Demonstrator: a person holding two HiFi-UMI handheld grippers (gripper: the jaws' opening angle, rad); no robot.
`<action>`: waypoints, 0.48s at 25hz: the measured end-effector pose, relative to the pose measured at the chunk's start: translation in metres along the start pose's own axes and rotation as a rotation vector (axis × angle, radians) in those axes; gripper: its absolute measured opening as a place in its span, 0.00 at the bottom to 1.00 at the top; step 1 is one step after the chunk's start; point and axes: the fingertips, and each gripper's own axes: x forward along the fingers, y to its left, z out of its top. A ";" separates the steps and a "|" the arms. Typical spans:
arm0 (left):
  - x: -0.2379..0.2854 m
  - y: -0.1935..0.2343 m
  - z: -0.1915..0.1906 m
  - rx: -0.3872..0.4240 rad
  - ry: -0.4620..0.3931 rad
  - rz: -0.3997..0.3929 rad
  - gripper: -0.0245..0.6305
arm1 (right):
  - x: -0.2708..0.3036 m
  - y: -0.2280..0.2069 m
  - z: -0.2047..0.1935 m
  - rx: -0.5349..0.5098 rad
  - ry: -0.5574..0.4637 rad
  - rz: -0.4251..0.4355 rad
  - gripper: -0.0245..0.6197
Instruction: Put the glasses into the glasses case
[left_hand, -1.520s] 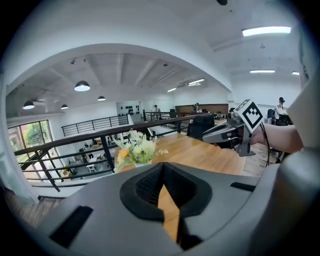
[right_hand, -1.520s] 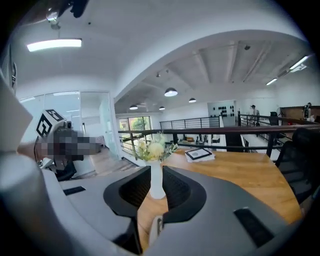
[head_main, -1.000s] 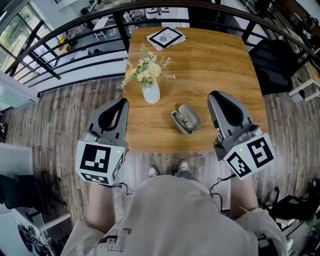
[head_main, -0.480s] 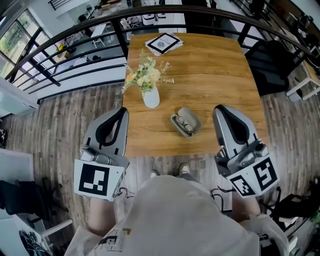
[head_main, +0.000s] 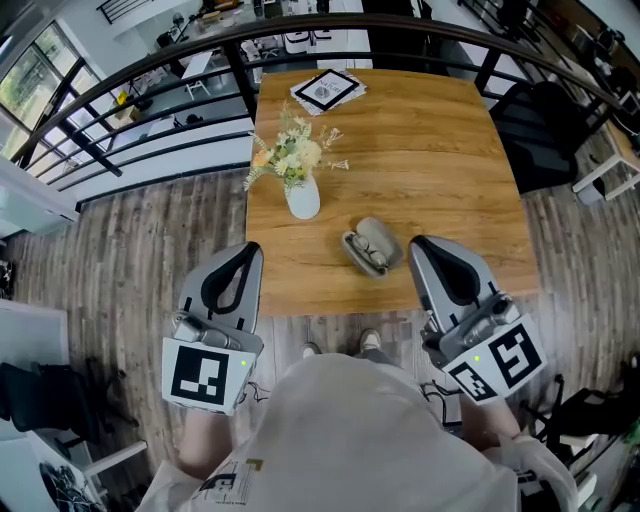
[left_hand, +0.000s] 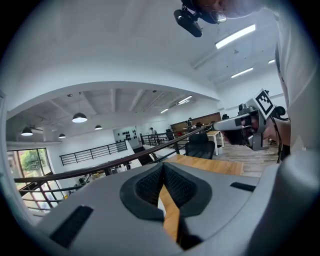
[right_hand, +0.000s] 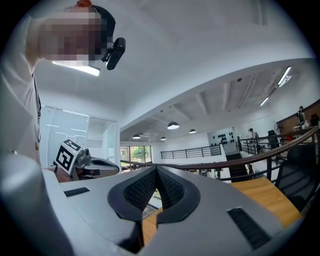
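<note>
An open grey glasses case (head_main: 372, 246) lies on the wooden table (head_main: 440, 150) near its front edge, with the glasses (head_main: 364, 251) resting in its lower half. My left gripper (head_main: 252, 250) hangs off the table's left front corner, jaws shut and empty. My right gripper (head_main: 420, 245) is just right of the case, apart from it, also shut with nothing held. In the left gripper view the left gripper's tips (left_hand: 162, 167) meet, and the right gripper (left_hand: 245, 122) shows beyond them. In the right gripper view the right gripper's pads (right_hand: 156, 170) are together.
A white vase of flowers (head_main: 302, 195) stands left of the case. A printed card (head_main: 328, 88) lies at the table's far edge. A black railing (head_main: 150, 85) curves behind the table, a black chair (head_main: 550, 120) is at its right, and the person's shoes (head_main: 340, 342) are below the front edge.
Both grippers have drawn back from the table toward the person. The right one has left the spot beside the case and now sits by the front edge. The case has not moved.
</note>
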 end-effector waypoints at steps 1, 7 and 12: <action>0.000 -0.001 -0.004 -0.008 0.010 -0.001 0.06 | 0.000 0.001 -0.002 0.005 0.004 0.004 0.08; 0.001 -0.002 -0.011 -0.023 0.028 0.004 0.06 | 0.005 0.000 -0.012 0.008 0.031 0.026 0.08; 0.003 -0.001 -0.010 -0.024 0.023 0.012 0.06 | 0.009 -0.001 -0.017 0.001 0.044 0.040 0.08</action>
